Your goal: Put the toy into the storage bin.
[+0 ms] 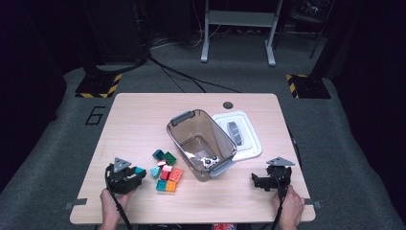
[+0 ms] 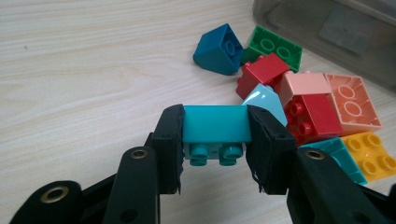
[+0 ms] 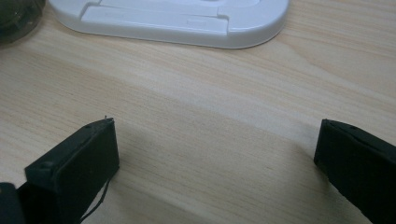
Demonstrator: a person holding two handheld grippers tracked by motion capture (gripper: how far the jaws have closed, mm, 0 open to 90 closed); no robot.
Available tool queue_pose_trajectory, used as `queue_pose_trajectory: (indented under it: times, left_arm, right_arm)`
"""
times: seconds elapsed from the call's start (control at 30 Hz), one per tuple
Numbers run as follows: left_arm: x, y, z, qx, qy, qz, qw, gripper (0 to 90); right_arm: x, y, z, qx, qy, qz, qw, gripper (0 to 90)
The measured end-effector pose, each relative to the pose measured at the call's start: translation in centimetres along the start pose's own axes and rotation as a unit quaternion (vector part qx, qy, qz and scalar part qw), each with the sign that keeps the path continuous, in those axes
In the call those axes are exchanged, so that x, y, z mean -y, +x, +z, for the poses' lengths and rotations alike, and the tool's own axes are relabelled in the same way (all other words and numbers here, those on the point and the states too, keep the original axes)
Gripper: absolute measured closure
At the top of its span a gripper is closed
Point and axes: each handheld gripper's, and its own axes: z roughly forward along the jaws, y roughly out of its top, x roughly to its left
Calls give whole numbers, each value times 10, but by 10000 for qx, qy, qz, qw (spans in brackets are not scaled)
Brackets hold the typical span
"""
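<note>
Now the left gripper [image 2: 215, 140] is clamping a teal brick [image 2: 215, 125] at the table's near left, beside the brick pile [image 1: 166, 171], while the right gripper [image 3: 215, 154] is resting wide open, holding nothing, near the white lid [image 3: 187, 18].

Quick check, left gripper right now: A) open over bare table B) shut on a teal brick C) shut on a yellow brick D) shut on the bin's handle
B: in the left gripper view, the left gripper has both pads pressed on the sides of the teal brick, while the yellow brick lies loose on the table.
</note>
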Motion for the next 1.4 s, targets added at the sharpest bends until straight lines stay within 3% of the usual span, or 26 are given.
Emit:
queue_pose_trajectory:
  times: [0.2, 0.47, 1.4]
  left_arm:
    - [-9, 1, -2, 101, -43, -8, 9999, 590]
    - [-31, -8, -6, 200, -24, 251, 9995, 590]
    - [-100, -29, -20, 454, -288, 782, 9955, 591]
  right_arm:
    - [0, 0, 0, -3, 1, -6, 10000, 0]
    - [0, 0, 0, -2, 0, -2, 10000, 0]
    - [0, 0, 0, -2, 0, -1, 10000, 0]
